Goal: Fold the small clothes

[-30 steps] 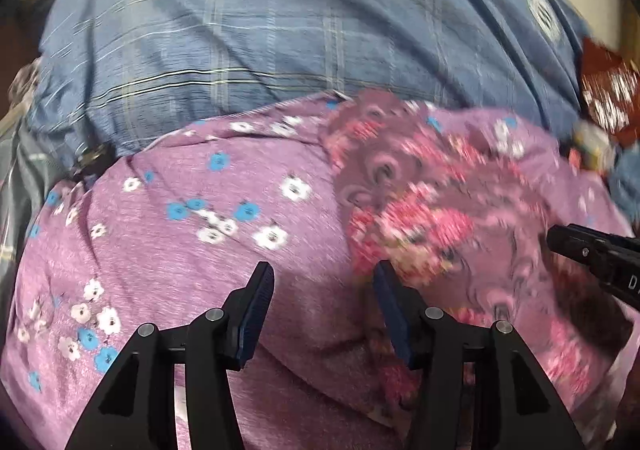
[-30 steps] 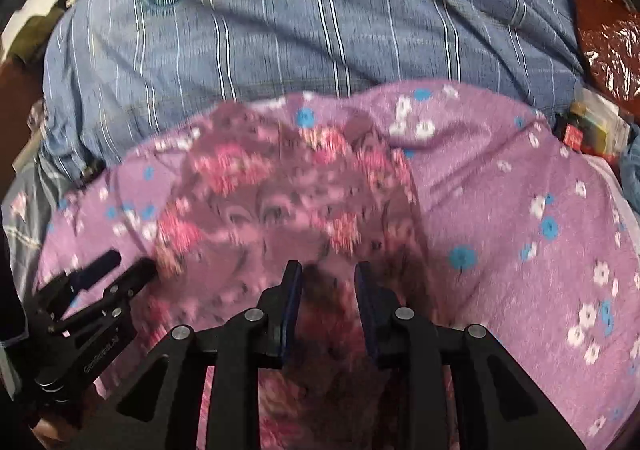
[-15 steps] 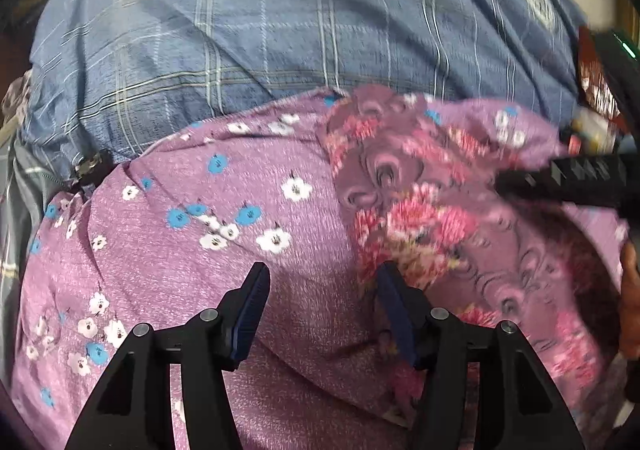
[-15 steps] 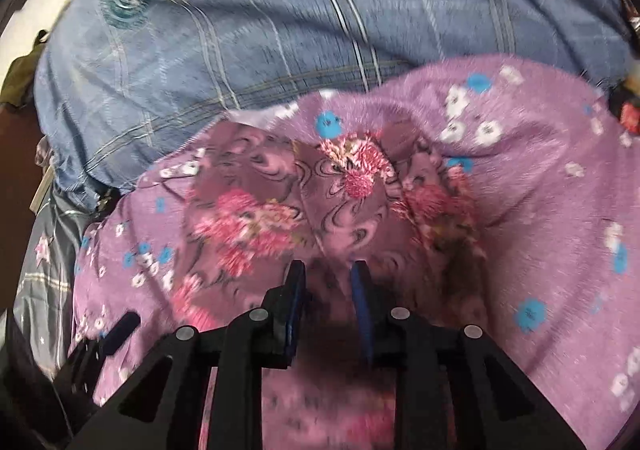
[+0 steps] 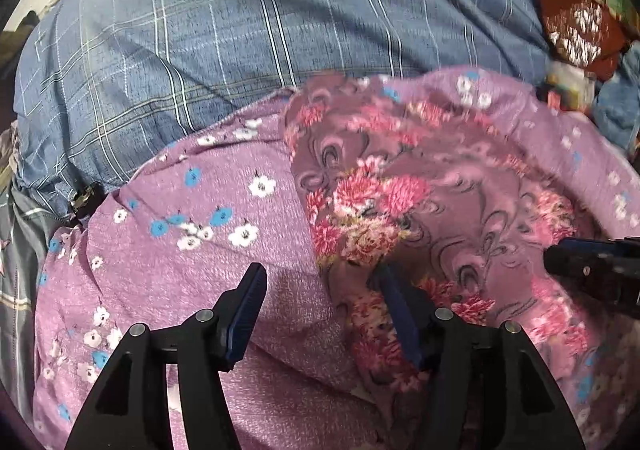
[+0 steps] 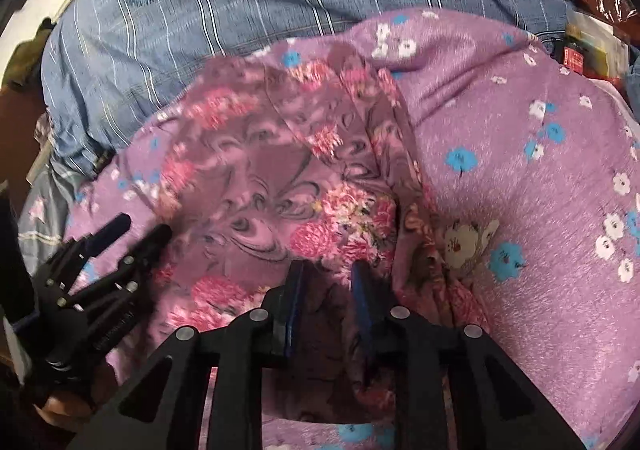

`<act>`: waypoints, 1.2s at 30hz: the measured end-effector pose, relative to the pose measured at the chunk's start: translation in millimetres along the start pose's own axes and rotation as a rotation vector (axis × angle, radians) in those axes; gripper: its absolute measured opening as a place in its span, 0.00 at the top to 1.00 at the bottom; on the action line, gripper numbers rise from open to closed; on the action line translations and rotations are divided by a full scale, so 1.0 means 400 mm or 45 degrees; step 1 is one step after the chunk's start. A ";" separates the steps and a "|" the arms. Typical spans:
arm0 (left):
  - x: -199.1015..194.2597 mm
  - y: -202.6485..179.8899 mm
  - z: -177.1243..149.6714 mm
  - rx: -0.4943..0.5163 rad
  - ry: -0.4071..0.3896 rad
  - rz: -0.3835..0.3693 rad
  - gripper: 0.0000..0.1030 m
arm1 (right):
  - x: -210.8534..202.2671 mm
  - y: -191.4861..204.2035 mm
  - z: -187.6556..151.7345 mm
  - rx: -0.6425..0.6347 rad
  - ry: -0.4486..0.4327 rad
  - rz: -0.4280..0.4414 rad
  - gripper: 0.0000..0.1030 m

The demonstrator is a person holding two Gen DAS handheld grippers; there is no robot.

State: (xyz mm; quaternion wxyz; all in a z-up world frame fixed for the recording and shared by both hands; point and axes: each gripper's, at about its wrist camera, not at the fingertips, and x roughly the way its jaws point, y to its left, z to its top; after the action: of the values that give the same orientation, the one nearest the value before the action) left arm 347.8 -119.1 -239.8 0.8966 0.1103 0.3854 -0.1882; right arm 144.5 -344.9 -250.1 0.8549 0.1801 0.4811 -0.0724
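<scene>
Purple flowered blanket (image 5: 224,250) (blue plaid bedding (image 5: 280,42) behind) underlies floral garment (image 6: 280,186).

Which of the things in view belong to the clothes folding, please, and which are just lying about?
Belonging to the job:
pink floral garment
left gripper
right gripper

Just lying about:
purple flowered blanket, underneath the garment
blue plaid bedding
red packet
</scene>
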 end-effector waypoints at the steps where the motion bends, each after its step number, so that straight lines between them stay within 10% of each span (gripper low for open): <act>1: -0.011 0.008 0.002 -0.025 -0.020 -0.017 0.42 | -0.021 0.003 0.005 -0.002 -0.062 0.036 0.73; 11: -0.082 0.062 0.009 -0.185 -0.179 0.048 0.30 | -0.058 0.056 0.005 -0.140 -0.331 -0.054 0.71; 20: -0.040 0.055 0.019 -0.193 -0.097 0.125 0.27 | -0.073 0.082 -0.008 -0.221 -0.362 -0.078 0.53; 36: -0.031 0.084 0.032 -0.233 -0.088 0.200 0.27 | -0.086 0.087 -0.007 -0.219 -0.388 -0.078 0.52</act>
State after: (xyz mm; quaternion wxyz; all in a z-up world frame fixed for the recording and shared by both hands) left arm 362.5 -89.9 -220.1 0.9277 0.0515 0.3598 -0.0851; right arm 134.5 -313.6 -213.7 0.9276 0.0786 0.3556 -0.0835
